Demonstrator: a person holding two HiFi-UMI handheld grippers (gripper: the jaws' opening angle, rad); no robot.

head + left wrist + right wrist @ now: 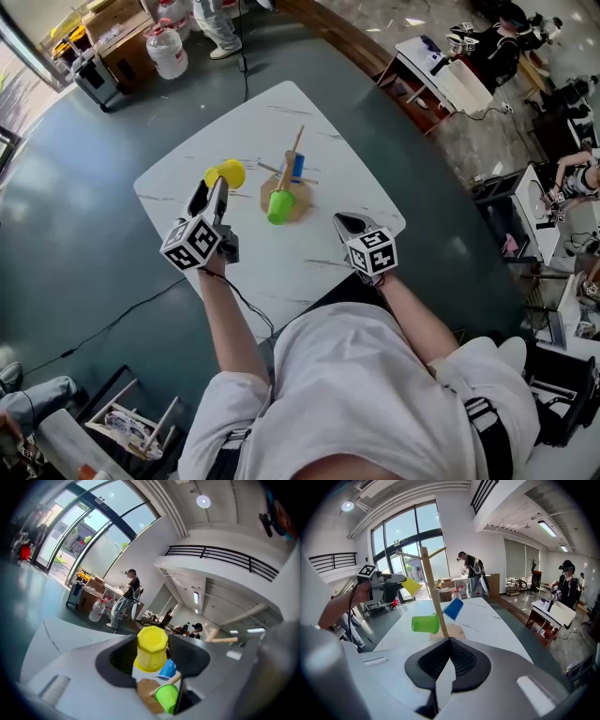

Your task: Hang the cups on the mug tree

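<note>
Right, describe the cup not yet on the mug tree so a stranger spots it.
On the white table stands a wooden mug tree. Left of it, the left gripper holds a yellow cup in its jaws. Unlike the green cup and blue cup, it hangs on no peg.

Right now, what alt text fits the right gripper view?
The left hand-held gripper holds a yellow cup up beside a wooden mug tree, where a green cup and a blue cup hang. The right hand-held gripper sits shut and empty in the foreground.
</note>
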